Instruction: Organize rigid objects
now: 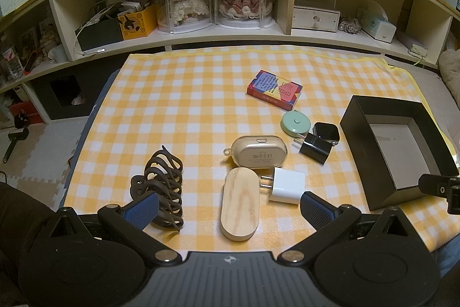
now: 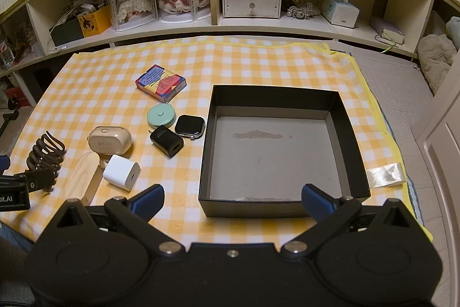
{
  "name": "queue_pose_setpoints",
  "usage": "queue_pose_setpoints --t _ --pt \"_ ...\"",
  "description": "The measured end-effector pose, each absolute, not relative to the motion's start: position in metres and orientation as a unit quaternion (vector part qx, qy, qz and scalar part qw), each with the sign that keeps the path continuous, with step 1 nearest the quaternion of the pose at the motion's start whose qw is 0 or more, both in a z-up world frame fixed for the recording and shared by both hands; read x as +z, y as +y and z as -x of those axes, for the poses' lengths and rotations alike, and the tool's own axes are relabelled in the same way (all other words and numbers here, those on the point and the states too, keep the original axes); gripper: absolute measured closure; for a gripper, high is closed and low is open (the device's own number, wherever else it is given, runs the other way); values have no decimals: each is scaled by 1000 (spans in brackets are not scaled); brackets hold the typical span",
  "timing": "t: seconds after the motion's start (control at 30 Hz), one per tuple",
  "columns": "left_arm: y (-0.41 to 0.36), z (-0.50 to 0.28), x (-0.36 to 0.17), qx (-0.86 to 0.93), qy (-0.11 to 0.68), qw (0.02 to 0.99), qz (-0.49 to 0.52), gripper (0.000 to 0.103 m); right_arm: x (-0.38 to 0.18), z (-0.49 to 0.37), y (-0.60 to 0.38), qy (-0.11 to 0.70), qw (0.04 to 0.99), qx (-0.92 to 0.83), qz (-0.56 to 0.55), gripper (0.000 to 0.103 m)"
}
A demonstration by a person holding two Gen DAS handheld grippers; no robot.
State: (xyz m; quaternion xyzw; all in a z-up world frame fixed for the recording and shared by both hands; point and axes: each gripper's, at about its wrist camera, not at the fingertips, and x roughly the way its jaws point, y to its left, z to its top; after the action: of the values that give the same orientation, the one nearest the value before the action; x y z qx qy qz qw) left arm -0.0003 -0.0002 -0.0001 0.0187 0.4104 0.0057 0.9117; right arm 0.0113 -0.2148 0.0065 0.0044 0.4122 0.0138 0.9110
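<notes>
On the yellow checked cloth (image 1: pixel 184 94) lie a wooden oval case (image 1: pixel 240 205), a white charger (image 1: pixel 287 184), a beige earbud case (image 1: pixel 258 151), a black charger (image 1: pixel 314 147), a smartwatch (image 1: pixel 326 131), a mint tape measure (image 1: pixel 296 122), a colourful card box (image 1: pixel 274 89) and a brown hair claw (image 1: pixel 164 183). An open black box (image 2: pixel 276 151) stands at the right with nothing in it. My left gripper (image 1: pixel 227 210) hovers open over the wooden case, holding nothing. My right gripper (image 2: pixel 233 202) is open above the black box's near wall, holding nothing.
A low shelf unit (image 2: pixel 247 25) runs along the back with doll cases, a small drawer box and a tissue box. A strip of clear tape (image 2: pixel 386 176) lies right of the black box. Foam floor tiles (image 1: pixel 37 146) show at the left.
</notes>
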Motion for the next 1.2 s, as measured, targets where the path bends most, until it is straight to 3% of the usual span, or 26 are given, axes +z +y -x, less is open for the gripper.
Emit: queue_pose_setpoints --t 1.2 --pt "0 0 0 6 411 911 -19 0 -2 -10 -217 415 910 15 -1 0"
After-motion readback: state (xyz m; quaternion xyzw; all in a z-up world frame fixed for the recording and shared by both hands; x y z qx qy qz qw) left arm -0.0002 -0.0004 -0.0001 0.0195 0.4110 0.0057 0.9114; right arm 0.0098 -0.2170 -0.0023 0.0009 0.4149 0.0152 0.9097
